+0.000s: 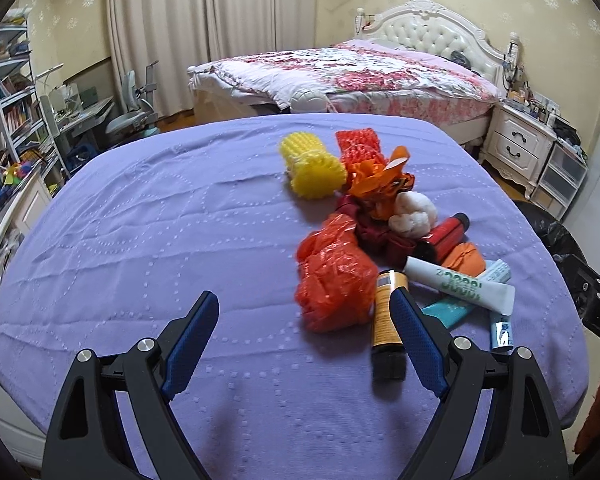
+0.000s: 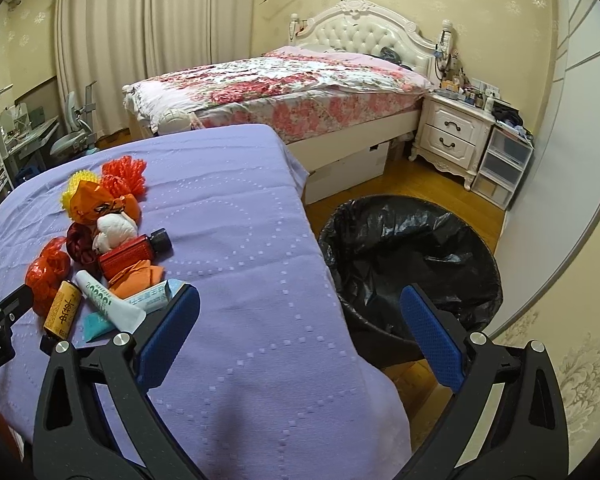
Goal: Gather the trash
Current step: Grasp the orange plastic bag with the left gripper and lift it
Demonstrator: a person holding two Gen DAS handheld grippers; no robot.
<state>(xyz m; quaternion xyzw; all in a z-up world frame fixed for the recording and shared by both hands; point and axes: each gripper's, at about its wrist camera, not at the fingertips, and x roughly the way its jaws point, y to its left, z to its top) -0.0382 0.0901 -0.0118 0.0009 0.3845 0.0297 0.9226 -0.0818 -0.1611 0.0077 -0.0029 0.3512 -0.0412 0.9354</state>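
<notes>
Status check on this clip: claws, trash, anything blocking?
Left claw open, empty, by orange bottle. Right claw open, empty. Trash pile on purple cover; lined bin beside it. Nothing blocking.

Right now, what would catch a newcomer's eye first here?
A bright heap of trash on the purple bedspread: a crumpled red plastic bag, a yellow foam net, tubes and bottles. Beside the bed stands a black-lined bin, with both open grippers empty.
</notes>
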